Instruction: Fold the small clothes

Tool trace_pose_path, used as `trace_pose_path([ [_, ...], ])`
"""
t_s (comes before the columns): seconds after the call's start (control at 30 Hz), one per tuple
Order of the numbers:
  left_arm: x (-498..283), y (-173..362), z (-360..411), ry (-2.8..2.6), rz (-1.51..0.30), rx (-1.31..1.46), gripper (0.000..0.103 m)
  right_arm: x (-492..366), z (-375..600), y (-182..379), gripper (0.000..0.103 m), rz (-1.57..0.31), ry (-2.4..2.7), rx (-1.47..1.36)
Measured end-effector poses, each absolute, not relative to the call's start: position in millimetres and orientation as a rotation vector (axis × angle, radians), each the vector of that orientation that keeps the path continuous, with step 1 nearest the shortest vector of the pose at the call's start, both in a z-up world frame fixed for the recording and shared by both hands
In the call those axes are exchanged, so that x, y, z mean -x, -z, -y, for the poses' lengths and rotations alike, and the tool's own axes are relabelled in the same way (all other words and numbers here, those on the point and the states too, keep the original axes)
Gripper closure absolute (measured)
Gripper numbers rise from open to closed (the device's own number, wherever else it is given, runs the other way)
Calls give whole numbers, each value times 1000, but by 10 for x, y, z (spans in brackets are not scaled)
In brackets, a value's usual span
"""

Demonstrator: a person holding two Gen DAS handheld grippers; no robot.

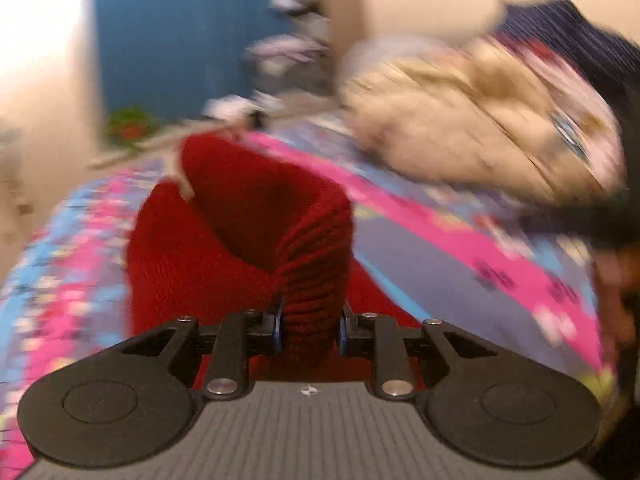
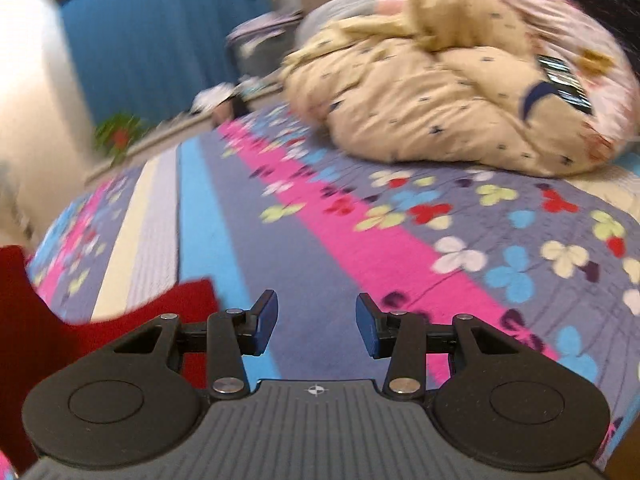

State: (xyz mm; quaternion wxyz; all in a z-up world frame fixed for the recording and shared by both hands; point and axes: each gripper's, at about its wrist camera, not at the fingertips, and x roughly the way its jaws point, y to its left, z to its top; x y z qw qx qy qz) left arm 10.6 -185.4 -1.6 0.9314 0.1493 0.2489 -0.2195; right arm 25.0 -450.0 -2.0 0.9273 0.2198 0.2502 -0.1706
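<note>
The left gripper (image 1: 310,332) fingers pinch the red knit garment (image 1: 240,236) above the bed (image 2: 360,248); the right gripper (image 2: 316,324) fingers are spread, empty.

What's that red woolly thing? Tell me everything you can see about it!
The red knitted garment is dark red and looks like thick wool, with a ribbed edge. The left claw is shut on a bunched ribbed fold, lifting it so it stands up like an open pocket above the flowery bedspread. A small pale tag shows at its rim. In the right view, its lower part lies on the bedspread, left of the open, empty right claw.
</note>
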Motion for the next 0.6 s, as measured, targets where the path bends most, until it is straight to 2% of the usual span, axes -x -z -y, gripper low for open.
trace_pose_path([
  [0.03, -92, 217, 2020, 496, -559, -333, 74, -248, 4552, 30, 58, -507, 347, -470],
  [0.1, -121, 552, 2236, 601, -690, -359, 60, -271, 4573, 65, 58, -517, 315, -488],
  [0.13, -124, 624, 2269, 613, -713, -363, 58, -287, 4566, 84, 58, -527, 282, -500],
  [0.2, -86, 534, 2178, 628, -677, -343, 47, -329, 4505, 122, 57, -550, 194, -515],
  [0.23, -86, 452, 2080, 653, -676, -305, 45, -361, 4450, 136, 54, -563, 146, -514],
  [0.33, -28, 126, 1613, 718, -659, -182, 42, -453, 4246, 174, 46, -599, -17, -507],
  [0.5, 146, -72, 770, 636, -614, -235, 39, -598, 3741, 286, 34, -723, -214, -422],
  [0.6, 137, 31, 364, 511, -662, -238, 39, -634, 3383, 428, 35, -810, -239, -272],
])
